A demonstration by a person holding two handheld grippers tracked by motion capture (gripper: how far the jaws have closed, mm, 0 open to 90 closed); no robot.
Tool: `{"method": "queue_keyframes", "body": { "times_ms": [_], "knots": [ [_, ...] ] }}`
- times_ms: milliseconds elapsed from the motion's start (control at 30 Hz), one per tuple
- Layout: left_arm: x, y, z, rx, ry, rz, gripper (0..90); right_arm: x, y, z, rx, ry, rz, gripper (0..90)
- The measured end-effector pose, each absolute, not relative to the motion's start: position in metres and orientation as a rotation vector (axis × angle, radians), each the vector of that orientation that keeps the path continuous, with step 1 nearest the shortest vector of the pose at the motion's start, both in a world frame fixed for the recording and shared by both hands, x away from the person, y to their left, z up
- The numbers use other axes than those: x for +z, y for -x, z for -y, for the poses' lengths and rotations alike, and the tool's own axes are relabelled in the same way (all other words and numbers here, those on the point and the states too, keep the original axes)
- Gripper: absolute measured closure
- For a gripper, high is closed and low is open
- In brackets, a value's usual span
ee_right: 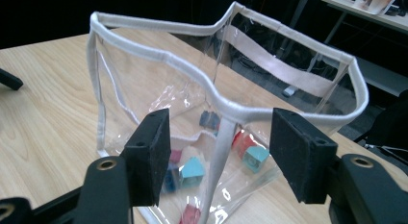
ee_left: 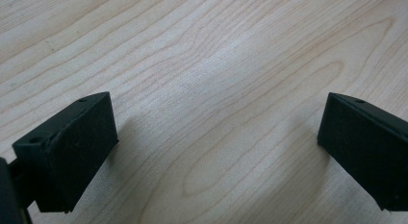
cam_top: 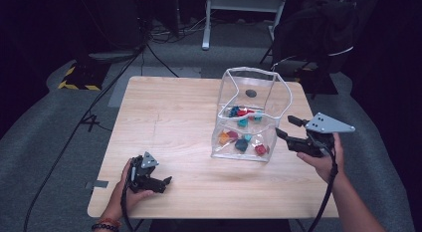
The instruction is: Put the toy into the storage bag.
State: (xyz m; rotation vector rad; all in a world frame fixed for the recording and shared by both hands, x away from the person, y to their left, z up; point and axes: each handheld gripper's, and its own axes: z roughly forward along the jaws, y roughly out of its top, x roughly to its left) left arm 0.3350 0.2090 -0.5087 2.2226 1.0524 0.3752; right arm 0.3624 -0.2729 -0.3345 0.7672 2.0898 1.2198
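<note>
A clear plastic bag [cam_top: 249,112] with white trim stands open on the right half of the wooden table [cam_top: 169,122]. Several small coloured blocks [cam_top: 242,142] lie inside it, red, teal, orange and blue. My right gripper [cam_top: 285,126] hovers just right of the bag, open. In the right gripper view the bag's white corner seam [ee_right: 222,137] stands between the pads of my right gripper [ee_right: 221,132], which do not touch it. My left gripper [cam_top: 161,182] rests near the table's front left edge, held by a hand. Its jaws stand wide apart over bare wood [ee_left: 216,128].
A black chair with dark cloth [cam_top: 318,33] stands behind the table's far right corner. Cables [cam_top: 99,102] run across the grey floor at the left. White desk legs [cam_top: 206,23] rise at the back. A black tip [ee_right: 9,80] shows at the far left in the right gripper view.
</note>
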Motion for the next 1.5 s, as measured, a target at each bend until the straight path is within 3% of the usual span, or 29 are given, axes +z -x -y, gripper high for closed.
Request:
{"method": "queue_keyframes", "body": {
  "times_ms": [1500],
  "knots": [
    [-0.509, -0.335, -0.209, 0.374, -2.222, -1.053, 0.5, -0.434, -0.347, 0.299, 1.057, -0.886, -2.286, 37.0]
  ]
}}
